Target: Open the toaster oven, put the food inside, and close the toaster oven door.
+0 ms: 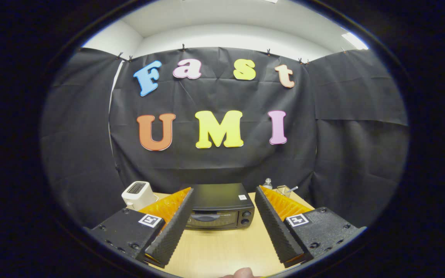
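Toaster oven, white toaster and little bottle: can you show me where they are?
toaster oven [218,217]: gripper view, on its closed front door.
white toaster [138,193]: gripper view, on its top.
little bottle [268,183]: gripper view, on its body.

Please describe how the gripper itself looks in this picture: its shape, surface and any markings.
The gripper has two long wedge-shaped fingers whose inner faces are ribbed with fine ridges. Each finger sits on a black block with screw holes, and each block carries a square black-and-white marker. The fingers stand open, wide apart, with the closed toaster oven beyond them on the wooden table.
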`<state>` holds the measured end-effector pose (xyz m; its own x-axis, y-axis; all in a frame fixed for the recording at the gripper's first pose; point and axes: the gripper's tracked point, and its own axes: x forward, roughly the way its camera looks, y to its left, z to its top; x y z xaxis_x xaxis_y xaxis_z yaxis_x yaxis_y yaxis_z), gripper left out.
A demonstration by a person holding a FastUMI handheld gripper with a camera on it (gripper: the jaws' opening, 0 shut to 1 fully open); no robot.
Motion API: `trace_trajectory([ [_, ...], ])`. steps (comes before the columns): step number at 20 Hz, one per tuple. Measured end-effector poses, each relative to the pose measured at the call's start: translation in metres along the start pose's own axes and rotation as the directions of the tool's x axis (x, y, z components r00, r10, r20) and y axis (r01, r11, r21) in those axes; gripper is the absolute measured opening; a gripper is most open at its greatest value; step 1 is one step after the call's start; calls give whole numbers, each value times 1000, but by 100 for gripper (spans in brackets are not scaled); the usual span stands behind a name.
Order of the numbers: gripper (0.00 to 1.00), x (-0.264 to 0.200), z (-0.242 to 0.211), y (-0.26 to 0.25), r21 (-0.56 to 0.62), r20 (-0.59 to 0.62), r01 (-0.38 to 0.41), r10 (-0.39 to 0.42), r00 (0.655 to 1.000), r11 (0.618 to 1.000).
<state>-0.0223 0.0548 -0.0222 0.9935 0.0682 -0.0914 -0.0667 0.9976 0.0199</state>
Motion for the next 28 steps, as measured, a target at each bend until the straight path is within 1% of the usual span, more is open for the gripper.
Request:
trace_trajectory([
  [4, 100, -1, 1, 5, 15, -11, -6, 6, 1000, 1000],
  [9, 100, 2, 5, 19, 15, -7, -34, 35, 999, 999],
  [14, 100, 5, 7, 23, 18, -5, -49, 49, 999, 999],
  [28, 100, 6, 5, 26, 43, -14, -49, 50, 999, 998],
])
